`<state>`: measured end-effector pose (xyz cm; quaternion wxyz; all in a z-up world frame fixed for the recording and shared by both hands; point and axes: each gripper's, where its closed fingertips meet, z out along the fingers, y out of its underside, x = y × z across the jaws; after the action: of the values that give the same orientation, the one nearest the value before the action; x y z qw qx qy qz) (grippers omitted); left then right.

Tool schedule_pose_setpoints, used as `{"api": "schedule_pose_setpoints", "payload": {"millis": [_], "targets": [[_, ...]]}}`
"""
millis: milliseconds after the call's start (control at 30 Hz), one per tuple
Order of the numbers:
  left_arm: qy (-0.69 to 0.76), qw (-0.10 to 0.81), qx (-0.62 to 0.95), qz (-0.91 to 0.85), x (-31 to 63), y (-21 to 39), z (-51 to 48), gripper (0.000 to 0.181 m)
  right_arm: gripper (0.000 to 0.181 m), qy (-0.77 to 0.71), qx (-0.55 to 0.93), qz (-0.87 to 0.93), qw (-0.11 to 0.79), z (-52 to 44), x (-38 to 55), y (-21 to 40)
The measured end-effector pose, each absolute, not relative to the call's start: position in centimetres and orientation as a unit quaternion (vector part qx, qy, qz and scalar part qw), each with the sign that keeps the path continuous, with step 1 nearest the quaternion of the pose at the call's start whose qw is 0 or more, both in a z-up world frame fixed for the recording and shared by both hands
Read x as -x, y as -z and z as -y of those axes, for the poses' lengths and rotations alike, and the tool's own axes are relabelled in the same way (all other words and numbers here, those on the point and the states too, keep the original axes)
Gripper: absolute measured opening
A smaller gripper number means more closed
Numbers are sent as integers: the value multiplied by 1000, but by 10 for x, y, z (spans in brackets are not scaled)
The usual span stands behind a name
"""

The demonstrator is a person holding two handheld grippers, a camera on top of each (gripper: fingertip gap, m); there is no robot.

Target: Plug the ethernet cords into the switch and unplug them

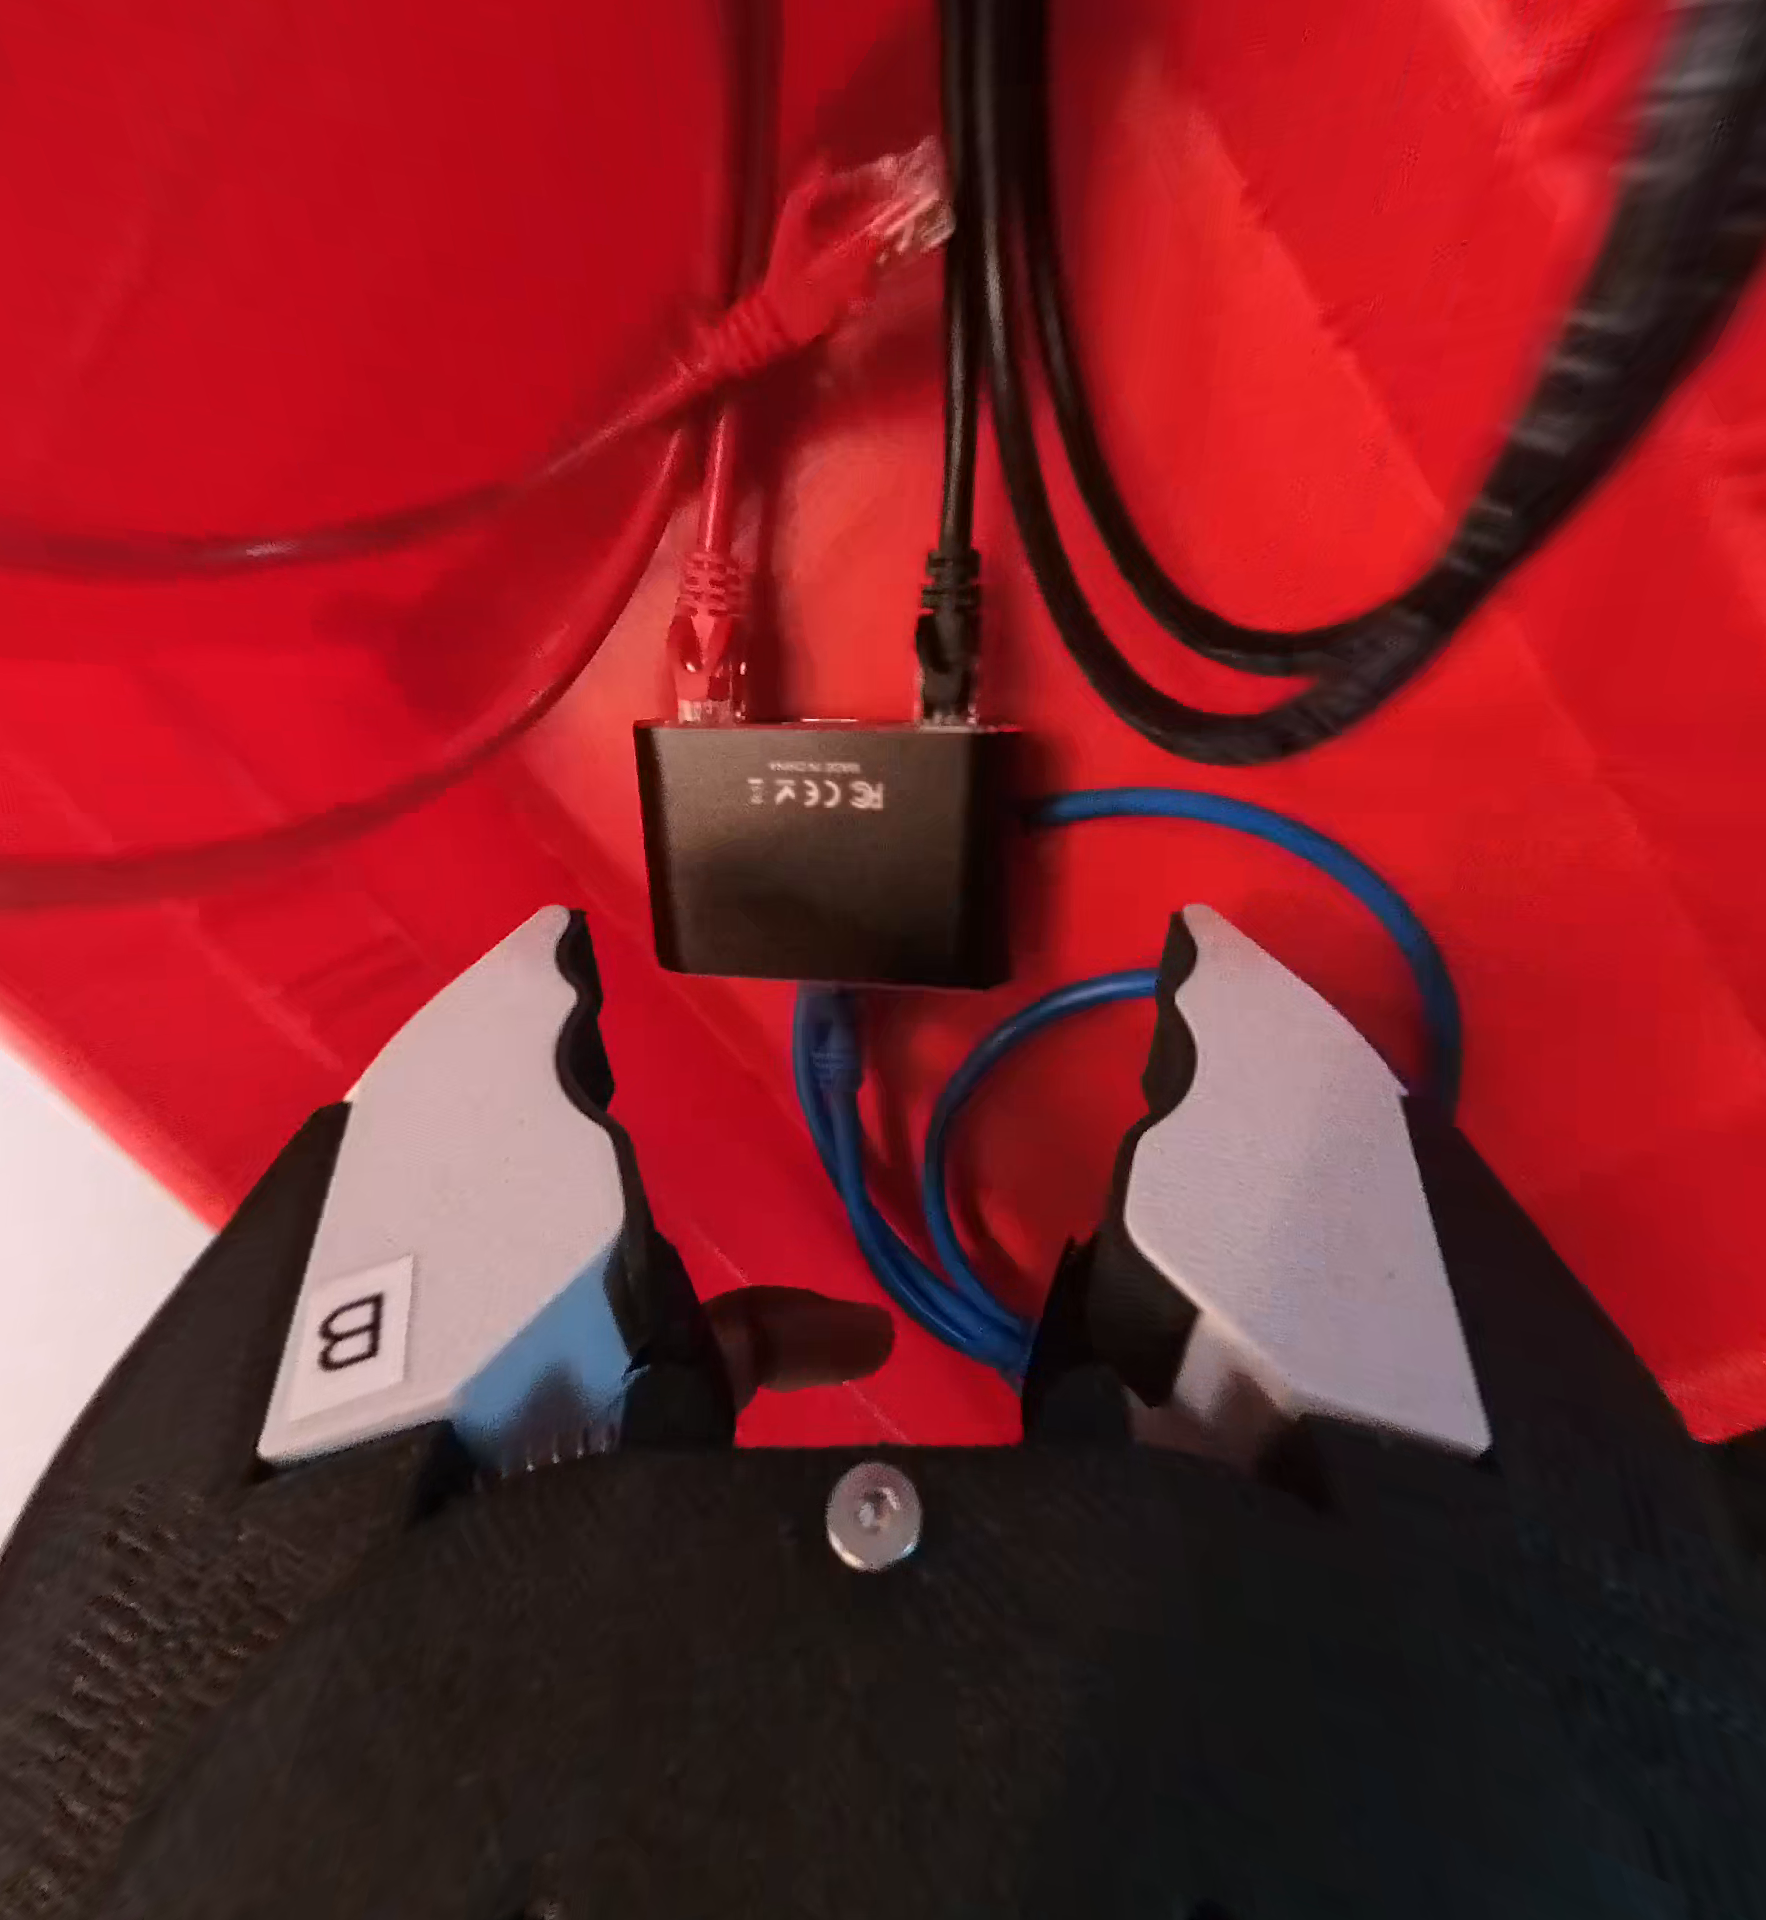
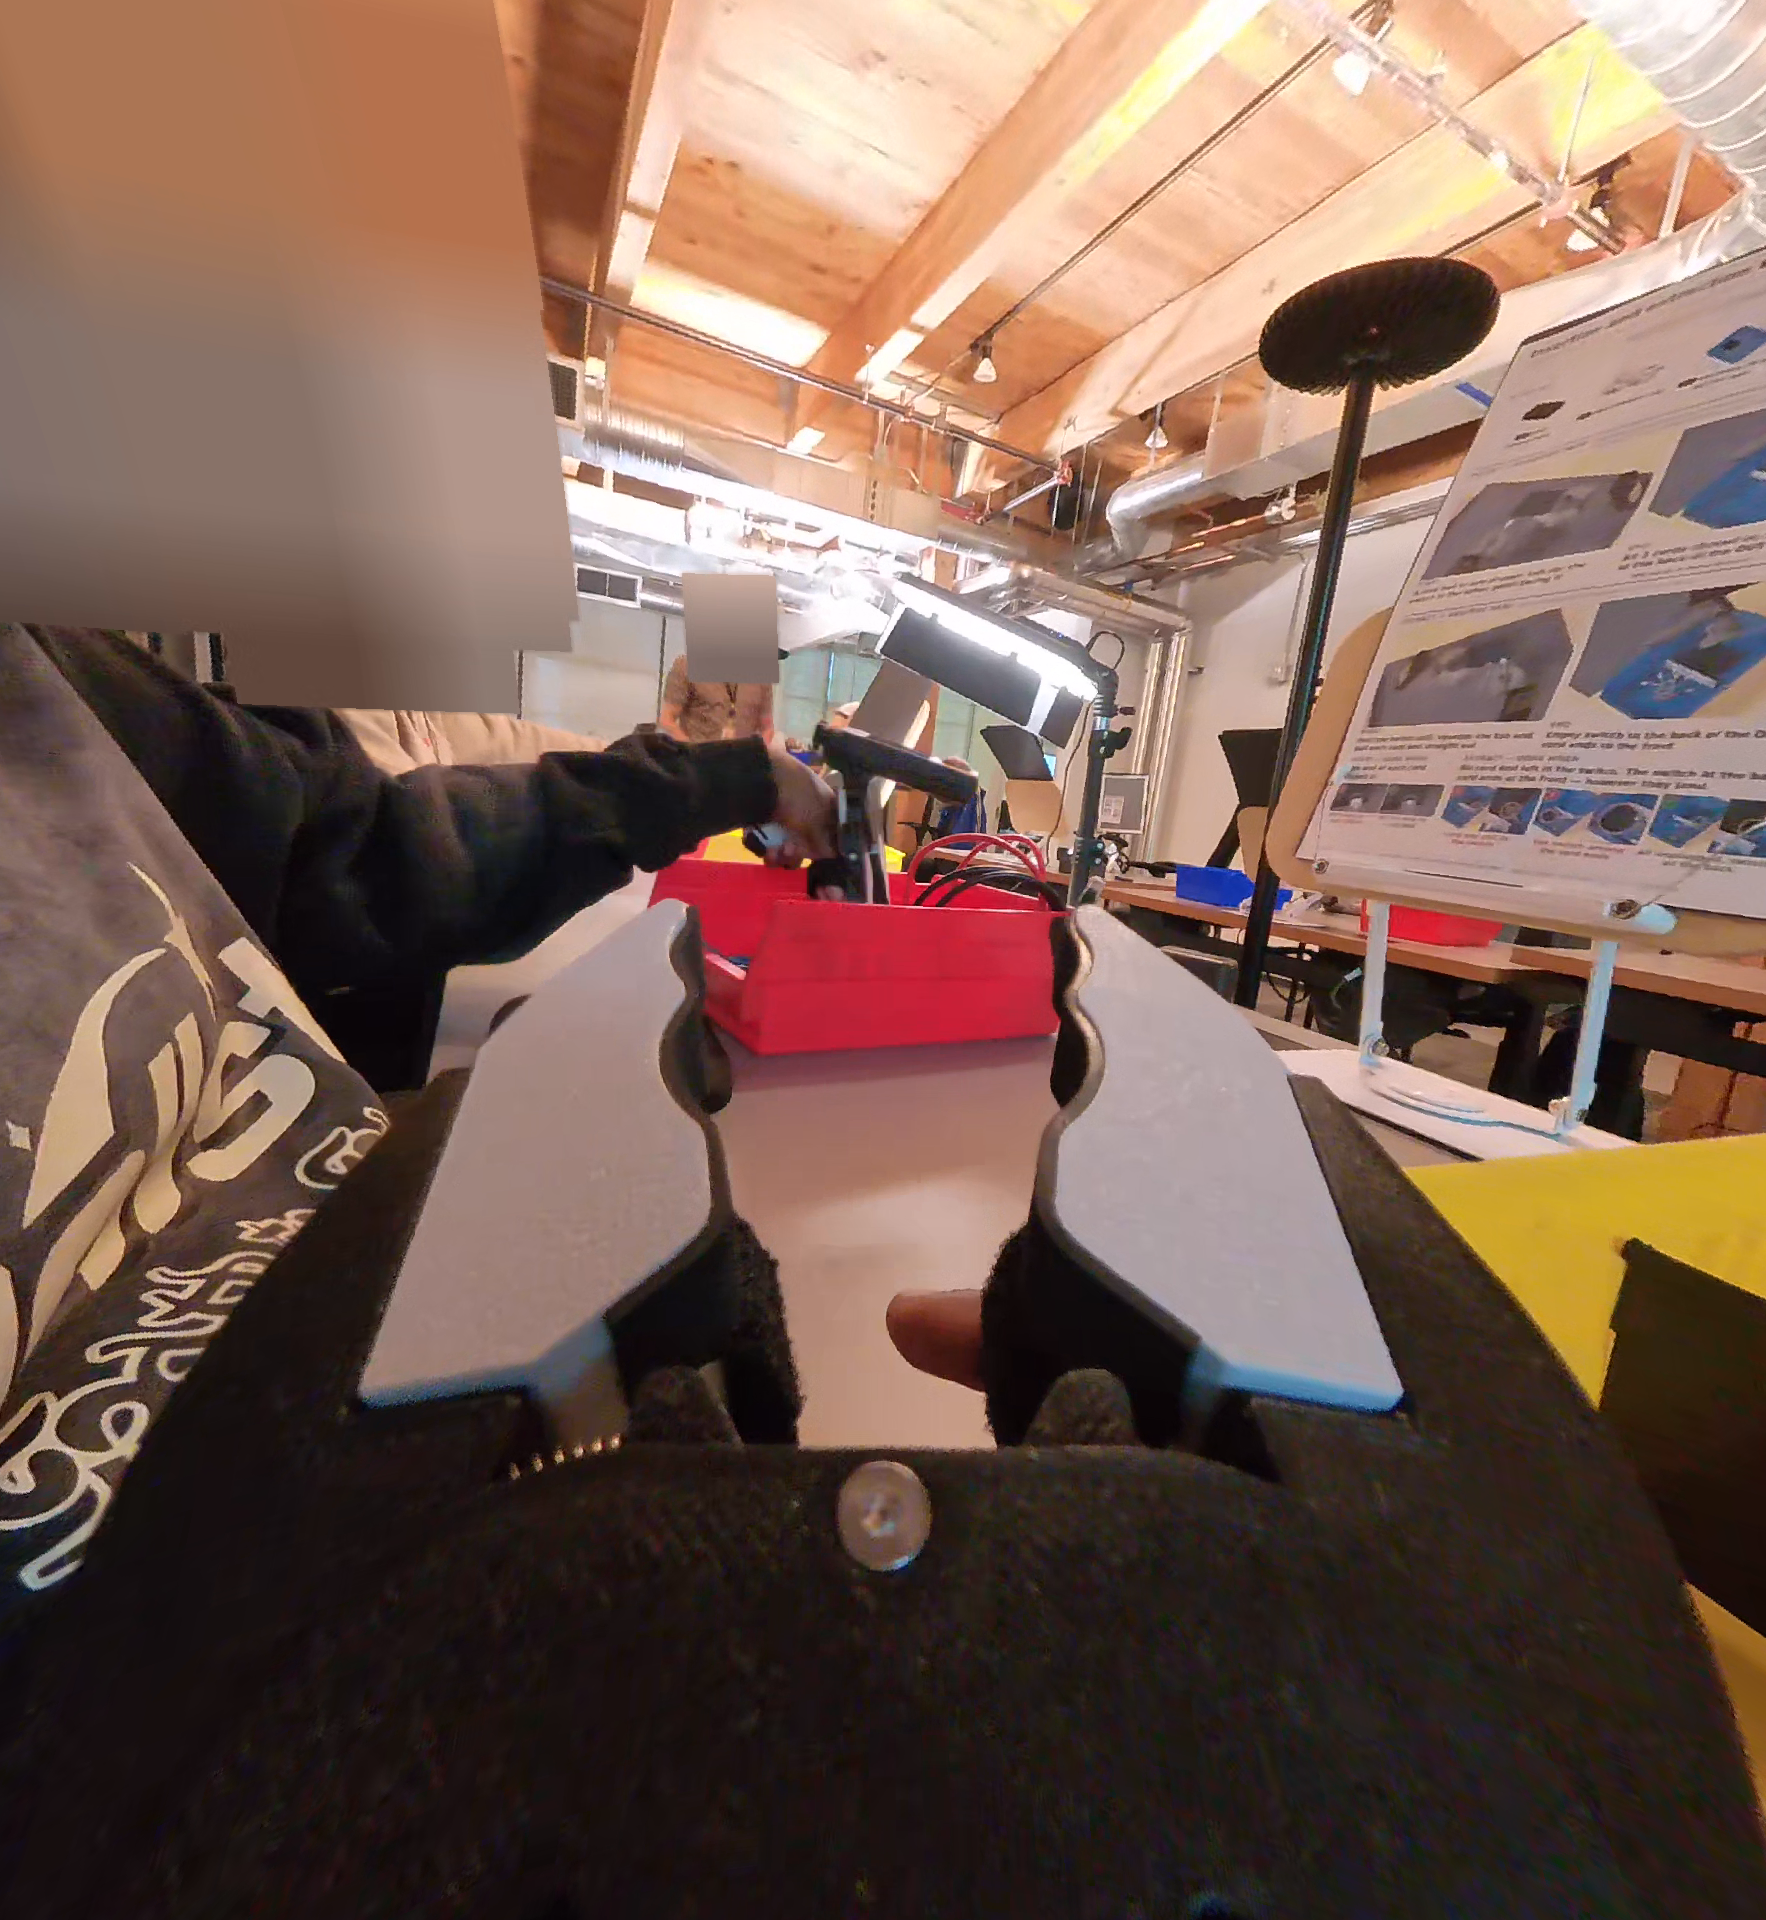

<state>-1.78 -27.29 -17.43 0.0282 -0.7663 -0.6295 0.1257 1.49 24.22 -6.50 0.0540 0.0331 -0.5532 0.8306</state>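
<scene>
In the left wrist view a small black switch [image 1: 825, 847] lies on the floor of a red bin [image 1: 1481, 935]. A red cord's plug [image 1: 704, 649] and a black cord's plug [image 1: 952, 644] sit in its far side. A blue cord [image 1: 962, 1164] is plugged into its near side and loops to the right. A second red plug [image 1: 848, 249] lies loose farther back. My left gripper [image 1: 874, 945] is open and empty, just short of the switch. My right gripper [image 2: 874, 935] is open and empty, held above the table and pointing at the red bin [image 2: 889, 977], where the left gripper [image 2: 858, 831] reaches in.
A thick black cable bundle [image 1: 1481, 540] curves along the bin's right side. A yellow bin [image 2: 1544, 1247] stands at the right, an instruction board [image 2: 1606, 644] on a stand behind it. A person's dark sleeve [image 2: 505, 821] stretches to the red bin. A black pole [image 2: 1315, 623] stands behind. There is about 55 cm between the tips of the two grippers.
</scene>
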Motion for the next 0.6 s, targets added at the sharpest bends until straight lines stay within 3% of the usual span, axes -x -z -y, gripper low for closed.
{"api": "schedule_pose_setpoints", "payload": {"millis": [400, 600], "targets": [[-42, -5, 756, 653, 21, 214, 290, 99, 61, -828, -33, 556, 59, -241, -14, 66], [-37, 19, 765, 642, 22, 215, 284, 91, 58, -828, -31, 556, 63, -240, -13, 66]]}}
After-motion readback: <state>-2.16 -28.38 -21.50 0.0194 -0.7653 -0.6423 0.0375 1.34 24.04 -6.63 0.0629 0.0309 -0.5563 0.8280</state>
